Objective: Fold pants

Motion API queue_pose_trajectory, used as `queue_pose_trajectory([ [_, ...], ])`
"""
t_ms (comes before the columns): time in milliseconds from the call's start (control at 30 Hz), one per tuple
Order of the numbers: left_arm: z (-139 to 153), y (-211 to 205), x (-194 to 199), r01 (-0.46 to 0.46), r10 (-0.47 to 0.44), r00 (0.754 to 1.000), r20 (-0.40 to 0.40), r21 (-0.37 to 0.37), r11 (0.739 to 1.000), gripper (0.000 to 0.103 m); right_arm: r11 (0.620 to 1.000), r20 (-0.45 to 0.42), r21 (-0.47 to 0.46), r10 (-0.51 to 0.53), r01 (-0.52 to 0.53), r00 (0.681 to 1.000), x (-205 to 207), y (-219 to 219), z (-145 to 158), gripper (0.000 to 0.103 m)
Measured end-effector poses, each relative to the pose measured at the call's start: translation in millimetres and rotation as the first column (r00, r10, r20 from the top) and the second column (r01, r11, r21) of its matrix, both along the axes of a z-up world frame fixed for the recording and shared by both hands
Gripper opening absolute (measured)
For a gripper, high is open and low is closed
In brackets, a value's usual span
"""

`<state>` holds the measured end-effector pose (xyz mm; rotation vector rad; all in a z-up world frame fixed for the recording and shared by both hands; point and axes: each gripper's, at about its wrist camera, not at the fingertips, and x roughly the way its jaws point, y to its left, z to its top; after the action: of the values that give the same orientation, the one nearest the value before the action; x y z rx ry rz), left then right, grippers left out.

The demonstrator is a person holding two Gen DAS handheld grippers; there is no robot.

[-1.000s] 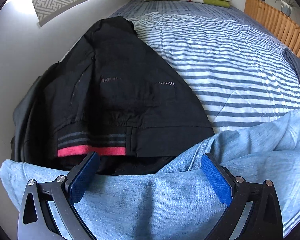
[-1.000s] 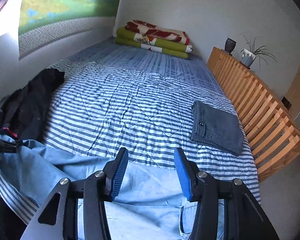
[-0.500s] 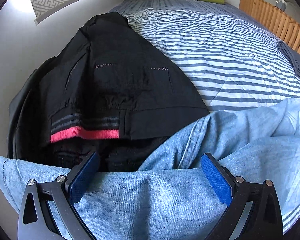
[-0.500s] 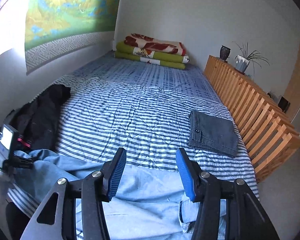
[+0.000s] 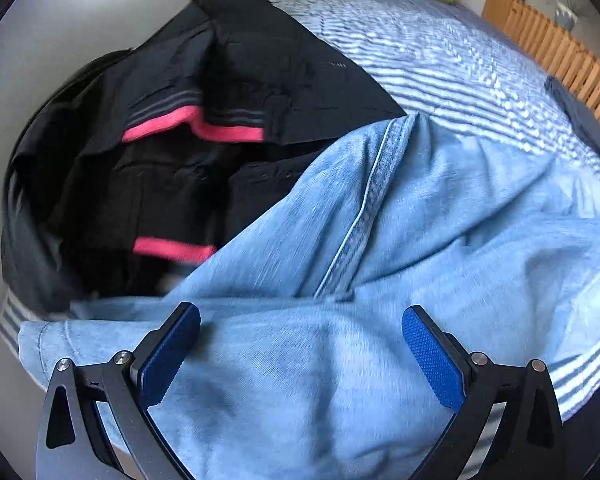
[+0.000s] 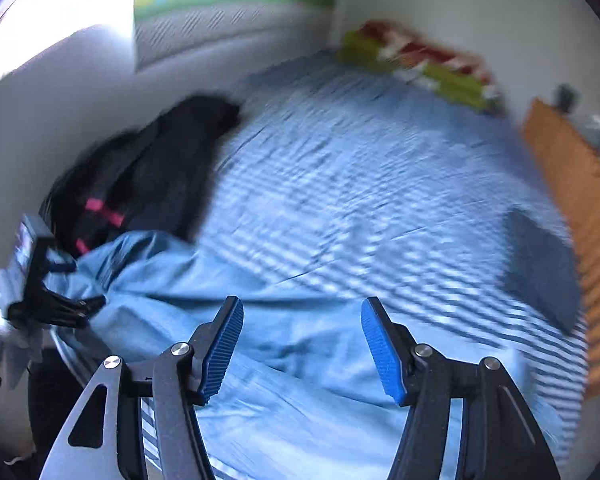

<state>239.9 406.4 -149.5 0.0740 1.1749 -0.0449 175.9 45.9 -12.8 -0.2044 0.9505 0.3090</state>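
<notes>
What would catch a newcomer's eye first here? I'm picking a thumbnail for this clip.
The light blue jeans sprawl across the near end of the striped bed, filling the foreground of both views. Beside them against the wall lies a heap of black clothes with bright pink bands. The open left gripper and right gripper, its jaws opening, hover over the denim.

Light-blue denim pants [image 5: 440,216] on a blue-and-white striped bedspread [image 5: 432,60] — black clothes [image 5: 220,92] banded pink.
</notes>
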Motion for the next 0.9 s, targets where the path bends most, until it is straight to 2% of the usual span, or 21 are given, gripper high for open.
queue_pose_trajectory([
  [100,19.6,13.1,-11.3,-0.033,0.033,0.999,0.038,-0.010,0.999,0.102,0.996,-0.031,-0.053,0.071,-0.073,0.997,25.0,34.9,-42.5,0.057],
  [267,65.0,44.8,-26.5,-0.112,0.115,0.984,0.137,-0.025,0.993,0.102,0.980,-0.106,-0.047,0.187,-0.192,0.977,54.9,95.9,-97.6,0.057],
  [367,86.9,64.6,-31.2,-0.156,0.158,0.972,0.171,-0.029,0.987,0.102,0.963,-0.120,-0.070,0.251,-0.261,0.960,59.8,129.5,-117.3,0.057],
  [433,98.8,74.9,-33.1,-0.175,0.176,0.966,0.191,-0.020,0.984,0.102,0.938,-0.121,-0.115,0.314,-0.327,0.942,59.5,153.4,-129.1,0.057],
  [600,116.9,93.9,-34.0,-0.216,0.211,0.951,0.225,0.000,0.976,0.102,0.907,-0.116,-0.178,0.367,-0.383,0.923,57.4,187.1,-142.2,0.057],
  [633,119.4,96.8,-35.8,-0.226,0.220,0.949,0.224,-0.002,0.974,0.102,0.904,-0.114,-0.192,0.366,-0.382,0.924,56.9,190.4,-143.9,0.053],
  [667,119.2,101.0,-34.3,-0.236,0.232,0.947,0.221,-0.009,0.972,0.102,0.903,-0.123,-0.191,0.368,-0.385,0.922,56.1,192.8,-146.8,0.043],
  [700,117.9,103.3,-32.9,-0.241,0.239,0.946,0.219,-0.015,0.970,0.102,0.899,-0.151,-0.177,0.378,-0.401,0.914,53.9,195.0,-151.4,0.013],
  [733,117.3,105.2,-31.2,-0.246,0.244,0.946,0.215,-0.019,0.969,0.102,0.895,-0.174,-0.183,0.378,-0.406,0.910,51.9,197.2,-156.0,0.001],
  [833,115.1,104.2,-29.0,-0.241,0.237,0.946,0.223,-0.009,0.970,0.102,0.891,-0.128,-0.209,0.383,-0.402,0.915,42.9,197.7,-151.5,0.001],
  [900,111.4,105.1,-27.7,-0.243,0.238,0.944,0.227,-0.005,0.970,0.102,0.916,-0.114,-0.156,0.355,-0.370,0.928,44.9,190.1,-142.1,0.001],
])
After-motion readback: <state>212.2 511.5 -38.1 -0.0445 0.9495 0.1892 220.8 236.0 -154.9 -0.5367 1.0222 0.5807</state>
